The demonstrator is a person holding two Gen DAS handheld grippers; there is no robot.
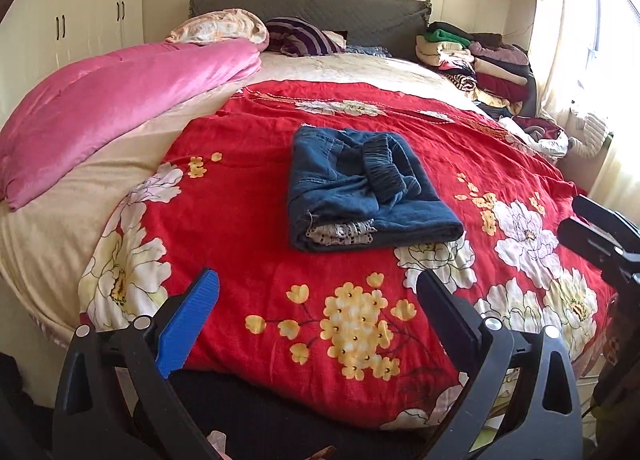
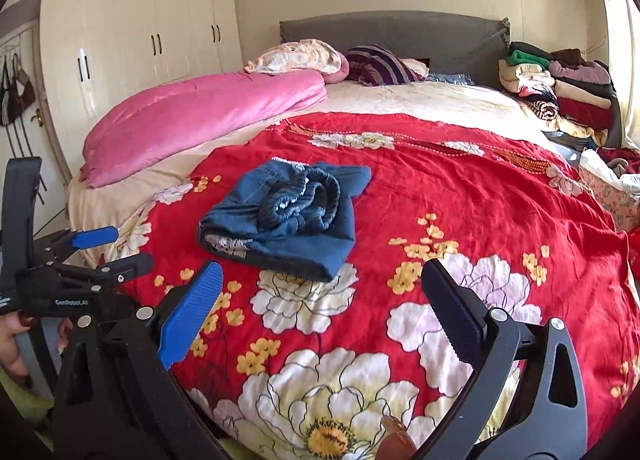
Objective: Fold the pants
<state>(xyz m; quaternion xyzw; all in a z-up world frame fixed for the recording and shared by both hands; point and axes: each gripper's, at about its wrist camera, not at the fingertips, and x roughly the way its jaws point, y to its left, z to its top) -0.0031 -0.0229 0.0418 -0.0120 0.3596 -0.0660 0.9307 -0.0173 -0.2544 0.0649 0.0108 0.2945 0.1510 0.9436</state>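
On the bed's red quilt [image 1: 248, 196] | pants [image 1: 368, 188] lie folded in a compact bundle, centred | left tongs [image 1: 318, 302] and right tongs [image 2: 322, 292] both released, held clear near the bed edge | we judge folding done.

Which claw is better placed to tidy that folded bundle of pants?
Probably the left claw: in its view the pants lie almost straight ahead. From the right claw they sit ahead but off to its left. Both are open and clear of the cloth, so the edge is small.
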